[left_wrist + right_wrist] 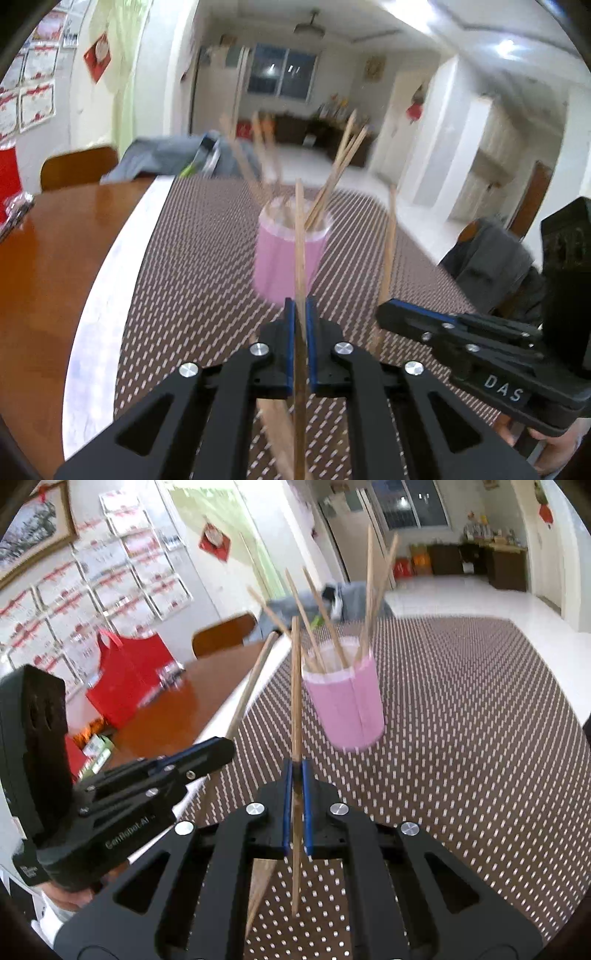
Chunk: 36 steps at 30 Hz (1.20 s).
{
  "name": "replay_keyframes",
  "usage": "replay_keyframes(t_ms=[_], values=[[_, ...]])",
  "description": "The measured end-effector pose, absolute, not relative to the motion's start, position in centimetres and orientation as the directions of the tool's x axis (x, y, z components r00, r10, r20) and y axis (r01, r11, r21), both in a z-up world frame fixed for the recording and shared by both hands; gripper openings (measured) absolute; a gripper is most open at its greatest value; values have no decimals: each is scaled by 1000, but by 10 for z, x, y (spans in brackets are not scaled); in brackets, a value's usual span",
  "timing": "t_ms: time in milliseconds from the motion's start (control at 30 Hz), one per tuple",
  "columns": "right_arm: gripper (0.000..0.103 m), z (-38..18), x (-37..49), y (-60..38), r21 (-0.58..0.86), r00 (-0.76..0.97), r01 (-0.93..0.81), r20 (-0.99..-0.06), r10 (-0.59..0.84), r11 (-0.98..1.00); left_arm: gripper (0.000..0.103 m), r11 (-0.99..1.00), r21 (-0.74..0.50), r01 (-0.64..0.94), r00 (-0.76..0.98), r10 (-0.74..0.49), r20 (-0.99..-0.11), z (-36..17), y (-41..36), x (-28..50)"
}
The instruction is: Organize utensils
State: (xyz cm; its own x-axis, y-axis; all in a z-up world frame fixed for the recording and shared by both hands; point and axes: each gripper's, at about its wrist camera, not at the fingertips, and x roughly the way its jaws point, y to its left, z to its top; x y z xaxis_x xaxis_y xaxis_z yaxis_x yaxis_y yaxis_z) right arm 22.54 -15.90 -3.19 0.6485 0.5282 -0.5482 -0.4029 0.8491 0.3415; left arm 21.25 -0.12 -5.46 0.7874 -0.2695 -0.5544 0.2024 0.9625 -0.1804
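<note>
A pink cup (288, 254) stands on the patterned mat (184, 266) and holds several wooden chopsticks. My left gripper (300, 306) is shut on one upright chopstick (300, 240), just in front of the cup. My right gripper (296, 771) is shut on another upright chopstick (295, 686), left of and nearer than the cup (345, 701). The right gripper shows in the left wrist view (384, 314) with its chopstick (388, 243). The left gripper shows in the right wrist view (225, 747) with its chopstick (251, 690). More chopsticks (275, 424) lie on the mat under the left gripper.
The mat (461, 720) covers a brown wooden table (44, 266). A red bag (125, 679) stands on the table at the left. A grey cloth (166, 155) lies at the far edge. Wooden chairs (77, 166) stand around the table.
</note>
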Motion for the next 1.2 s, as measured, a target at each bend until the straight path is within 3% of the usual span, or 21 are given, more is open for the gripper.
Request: replay_keyframes(t_ms=[433,600,733,967,1200], values=[[5,35,240,-171,299,768,-455,-345,540,838,6,938,-217,270,937,-307,-164,-2,-7,241],[3,47,260,-165,268,779,-468,-325,536,842,6,935,-240,261,954,-288,-86,7,-5,265],[3,38,283,-154,253,756,-458,-395,523,852,6,931,-265,250,954,-284,-97,5,-3,289],[4,-18,313,-140,257,673,-433,-545,500,864,6,933,-296,205,942,-270,-198,-31,21,303],[5,-54,317,-92,245,535,-515,-656,532,821,6,949,-292,116,929,-208,-307,-42,60,288]])
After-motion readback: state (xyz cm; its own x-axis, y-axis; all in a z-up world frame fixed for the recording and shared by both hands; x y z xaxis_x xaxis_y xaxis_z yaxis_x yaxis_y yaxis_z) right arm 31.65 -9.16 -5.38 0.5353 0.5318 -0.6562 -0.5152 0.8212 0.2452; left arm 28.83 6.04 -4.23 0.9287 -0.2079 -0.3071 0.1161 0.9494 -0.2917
